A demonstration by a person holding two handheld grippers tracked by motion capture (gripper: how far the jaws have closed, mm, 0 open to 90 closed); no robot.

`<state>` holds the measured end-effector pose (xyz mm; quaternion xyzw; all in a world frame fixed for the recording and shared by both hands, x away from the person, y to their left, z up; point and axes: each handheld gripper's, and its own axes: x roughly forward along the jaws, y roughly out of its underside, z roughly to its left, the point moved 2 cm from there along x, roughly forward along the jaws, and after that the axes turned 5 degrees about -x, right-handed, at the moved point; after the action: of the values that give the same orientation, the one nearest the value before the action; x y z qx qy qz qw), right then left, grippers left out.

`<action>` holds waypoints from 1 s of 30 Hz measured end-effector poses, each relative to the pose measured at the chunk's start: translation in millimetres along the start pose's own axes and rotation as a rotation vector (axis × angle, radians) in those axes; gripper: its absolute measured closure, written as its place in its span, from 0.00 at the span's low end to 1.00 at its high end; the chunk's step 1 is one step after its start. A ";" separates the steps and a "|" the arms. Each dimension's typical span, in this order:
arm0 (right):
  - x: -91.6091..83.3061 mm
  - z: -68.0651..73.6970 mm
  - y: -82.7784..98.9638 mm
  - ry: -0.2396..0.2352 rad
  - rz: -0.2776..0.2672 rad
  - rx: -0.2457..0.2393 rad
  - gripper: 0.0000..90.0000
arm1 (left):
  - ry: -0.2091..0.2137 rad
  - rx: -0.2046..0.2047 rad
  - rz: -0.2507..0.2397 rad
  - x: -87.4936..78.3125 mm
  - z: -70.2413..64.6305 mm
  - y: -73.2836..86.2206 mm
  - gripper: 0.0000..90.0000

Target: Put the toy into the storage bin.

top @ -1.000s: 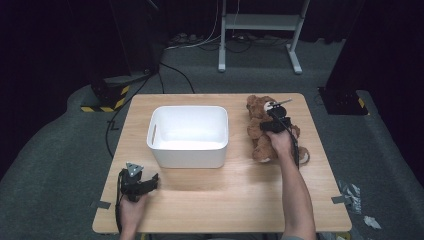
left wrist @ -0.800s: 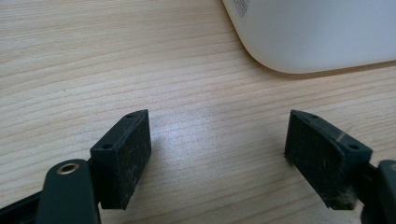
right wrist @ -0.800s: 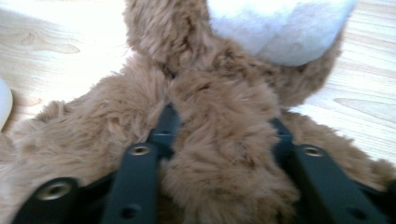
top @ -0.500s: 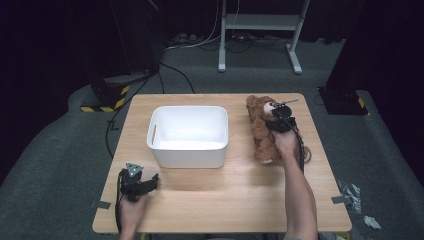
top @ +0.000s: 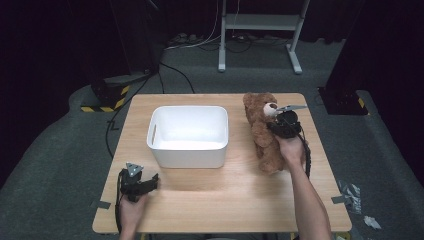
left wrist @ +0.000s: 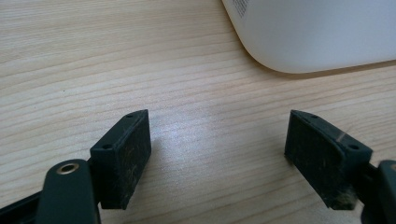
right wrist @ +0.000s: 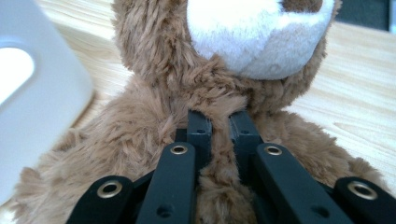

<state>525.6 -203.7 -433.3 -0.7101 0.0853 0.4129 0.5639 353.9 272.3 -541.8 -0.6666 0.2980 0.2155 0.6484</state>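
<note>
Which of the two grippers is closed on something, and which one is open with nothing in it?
The right gripper is closed on the teddy bear, pinching fur just below its chin. The left gripper is open, with bare table between its jaws.

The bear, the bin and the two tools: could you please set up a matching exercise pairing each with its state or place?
Things:
1. bear
2. bin
3. left tool
4. right tool

States:
A. open, over bare table
B. white, mid-table, nothing inside
C. shut, pinching brown fur
D. brown, right of the bin, held at the chest

Pairs: 1-D, 2-B, 3-A, 4-C
</note>
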 end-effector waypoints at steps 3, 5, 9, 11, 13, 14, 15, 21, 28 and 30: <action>-14.2 4.5 0.2 -0.030 -0.050 -0.012 0.92 | -0.001 0.002 0.002 -0.1 0.2 0.0 0.25; -17.5 5.7 -0.2 -0.037 -0.061 -0.017 0.92 | 0.000 -0.003 -0.002 0.1 -0.2 0.0 0.25; -34.4 14.1 -1.4 -0.071 -0.108 -0.038 0.91 | -0.001 0.015 0.003 -0.2 1.0 -0.3 0.25; -36.5 14.6 -1.4 -0.074 -0.118 -0.040 0.91 | -0.001 0.016 0.003 -0.3 1.0 -0.3 0.25; -44.8 17.6 -0.5 -0.098 -0.143 -0.027 0.92 | -0.001 0.015 0.003 -0.2 1.0 -0.3 0.25; -46.7 18.8 0.2 -0.103 -0.153 -0.028 0.92 | -0.001 0.015 0.003 -0.2 1.0 -0.3 0.25; -46.7 18.8 0.2 -0.103 -0.153 -0.028 0.92 | -0.001 0.016 0.003 -0.2 1.0 -0.3 0.25; -59.3 25.1 1.9 -0.136 -0.181 -0.041 0.91 | -0.001 0.017 0.003 -0.2 1.1 -0.4 0.25; -72.3 31.6 2.9 -0.163 -0.232 -0.057 0.92 | -0.001 0.016 0.002 -0.1 1.0 -0.3 0.25; -75.1 33.4 2.5 -0.172 -0.241 -0.058 0.92 | -0.001 0.017 0.002 -0.1 1.0 -0.3 0.25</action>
<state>459.3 -201.4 -384.6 -0.6933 -0.0608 0.4038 0.5938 354.1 273.3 -541.6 -0.6608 0.3001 0.2139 0.6539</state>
